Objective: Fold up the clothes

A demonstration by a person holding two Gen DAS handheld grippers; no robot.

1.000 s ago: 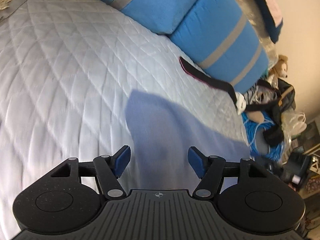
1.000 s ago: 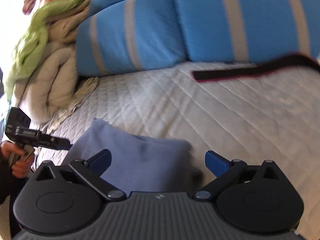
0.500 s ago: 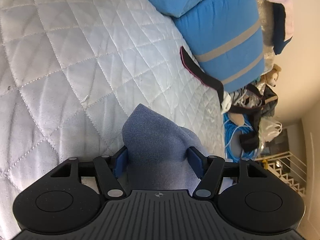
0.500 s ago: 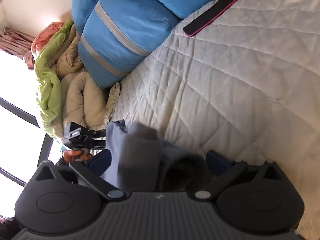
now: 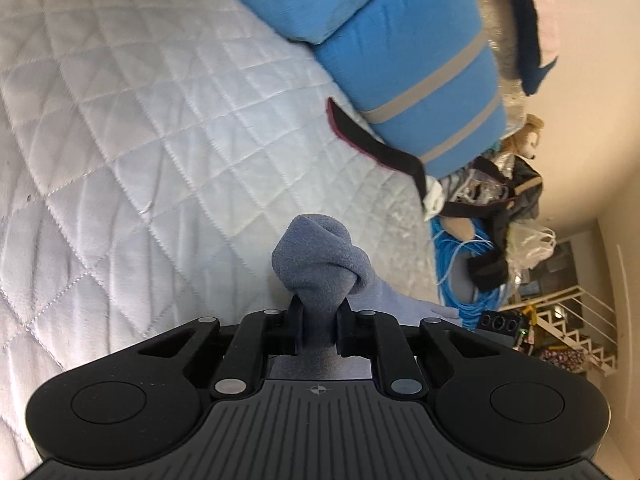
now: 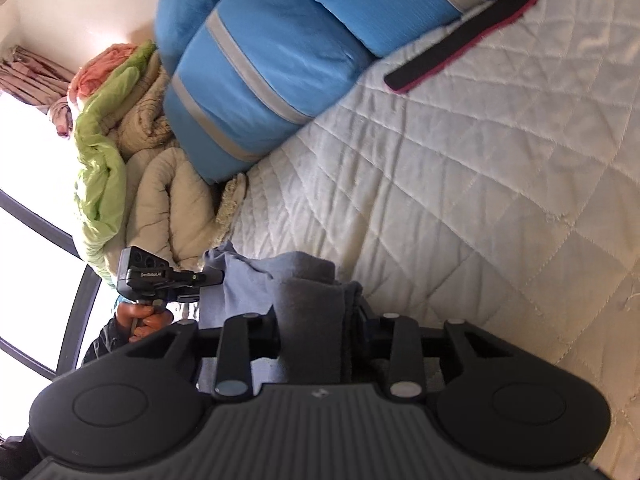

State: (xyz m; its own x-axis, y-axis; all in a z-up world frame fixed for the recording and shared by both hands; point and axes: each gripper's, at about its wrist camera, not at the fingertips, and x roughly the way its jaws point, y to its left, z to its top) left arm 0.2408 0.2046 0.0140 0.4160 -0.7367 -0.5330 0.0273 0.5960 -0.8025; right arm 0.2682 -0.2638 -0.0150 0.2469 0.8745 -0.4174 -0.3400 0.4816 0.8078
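The left hand-held gripper is closing — its jaws pinch a bunched fold of the blue-grey fleece garment, which rises in a knot above the fingers over the quilted white bed. The right hand-held gripper is closing too, a thick folded wad of the same garment pressed between its jaws. Behind lie blue pillows and a black strap — both on the bed.

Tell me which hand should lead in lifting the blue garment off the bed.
Left, probably: the left gripper closes on a tight bunch of the blue garment. The right gripper, also closing, holds a bulkier fold.
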